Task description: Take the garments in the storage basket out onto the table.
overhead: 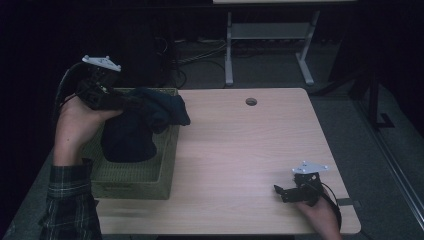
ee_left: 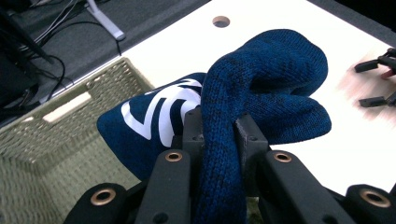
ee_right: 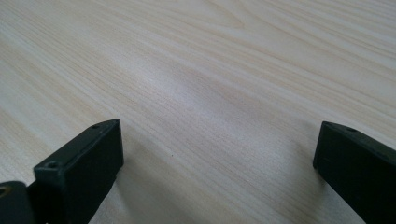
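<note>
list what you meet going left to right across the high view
left gripper → blue knit cloth hanging over the woven basket → round hole in the table → right gripper

This looks like a lab or office workroom, though the dim light hides much of it. A pale wood-grain desk [overhead: 240,145] with a cable hole [overhead: 251,101] stands on grey carpet [overhead: 265,70]; behind it are the white metal legs of another desk [overhead: 229,50] and loose cables [overhead: 200,55] on the floor.
</note>
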